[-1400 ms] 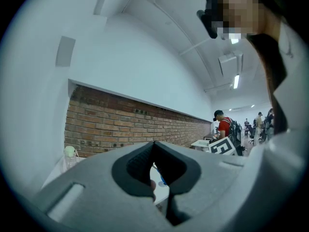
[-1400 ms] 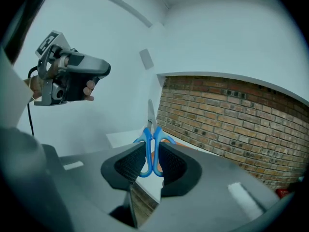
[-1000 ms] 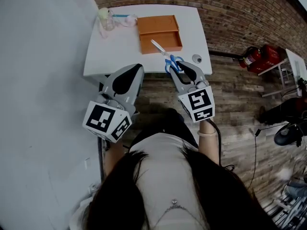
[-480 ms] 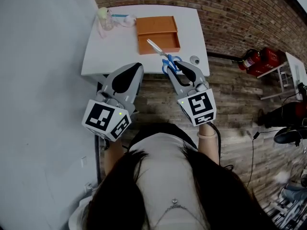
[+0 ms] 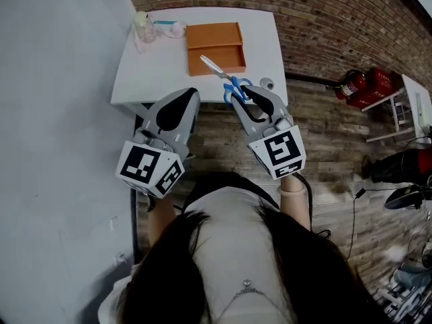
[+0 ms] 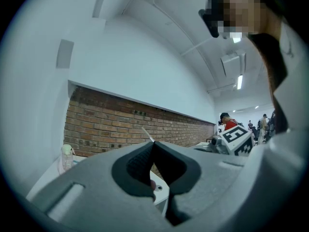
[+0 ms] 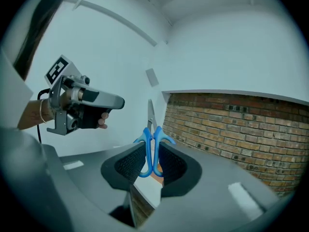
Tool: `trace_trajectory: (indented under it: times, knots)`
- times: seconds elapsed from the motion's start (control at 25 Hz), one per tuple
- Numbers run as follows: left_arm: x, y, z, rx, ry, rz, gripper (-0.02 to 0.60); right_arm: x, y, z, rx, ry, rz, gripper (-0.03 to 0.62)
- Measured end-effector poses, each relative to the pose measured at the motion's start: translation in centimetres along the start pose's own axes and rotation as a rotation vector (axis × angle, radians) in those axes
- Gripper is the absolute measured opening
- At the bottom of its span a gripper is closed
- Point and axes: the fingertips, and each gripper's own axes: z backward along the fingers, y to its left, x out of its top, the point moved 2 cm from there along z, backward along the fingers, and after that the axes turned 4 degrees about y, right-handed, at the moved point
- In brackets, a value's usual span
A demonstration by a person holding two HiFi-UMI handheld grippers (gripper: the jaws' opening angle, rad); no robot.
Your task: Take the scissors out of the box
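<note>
- Two grippers sit nearest the camera in the head view. The left gripper has its jaws pressed together with nothing between them.
- Just to its right, the right gripper has its jaws clamped on the scissors, one pad against each side of the handles.
- Held that way, the scissors are in the air above the near edge of the white table. The right gripper view shows them standing up against the pale wall.
- They have bright blue handle loops and slim silvery blades that lie closed together and point away from the gripper. In the head view the blades slant toward the far left, and the tip overlaps the near part of the box.
- A small round object lies on the table's near right corner, too small to identify.
- Further back, the box is orange, shallow and open-topped. A divider splits it into a narrow near compartment and a wider far one, and both floors show bare orange.
- At the far left corner stands a clear bottle with a pale cap; I cannot tell its contents. Just beside it lies a teal-and-white item, too small to make out.
</note>
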Motion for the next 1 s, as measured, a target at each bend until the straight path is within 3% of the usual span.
trace_trajectory:
  times: [1.0]
  knots:
    - [-0.4,-5.5,-3.5,-0.002,0.048,-0.049,0.000,1.7,-3.6,7.1,-0.033,-0.123,-0.018,0.097]
